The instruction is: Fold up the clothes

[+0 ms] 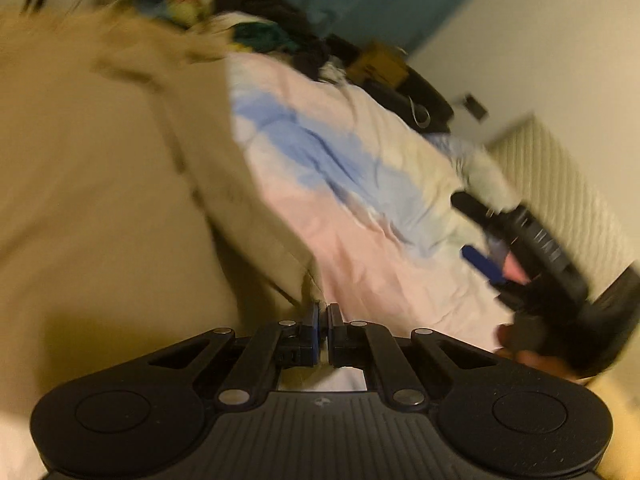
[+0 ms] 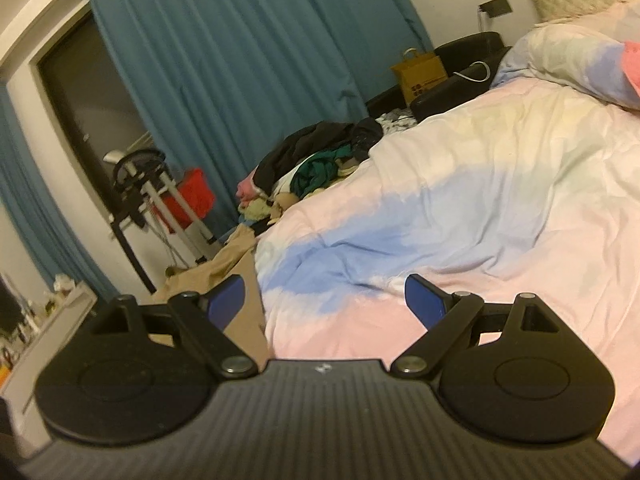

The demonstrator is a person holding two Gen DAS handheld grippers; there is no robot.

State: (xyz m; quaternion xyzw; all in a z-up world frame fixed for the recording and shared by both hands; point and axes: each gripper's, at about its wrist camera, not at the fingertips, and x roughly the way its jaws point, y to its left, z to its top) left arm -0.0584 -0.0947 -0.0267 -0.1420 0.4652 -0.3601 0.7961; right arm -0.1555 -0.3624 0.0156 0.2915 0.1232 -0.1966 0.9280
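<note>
A large beige garment fills the left of the left wrist view, lying over the pastel duvet. My left gripper is shut on the garment's corner at its lower right edge. My right gripper shows there at the right, blurred, open, above the duvet. In the right wrist view my right gripper is open and empty over the duvet, with the beige garment at its left finger. A pile of unfolded clothes lies at the bed's far side.
A teal curtain hangs behind the bed. A brown paper bag and a black chair stand past the bed. A pillow lies at the headboard. A red box and a rack stand by the dark doorway.
</note>
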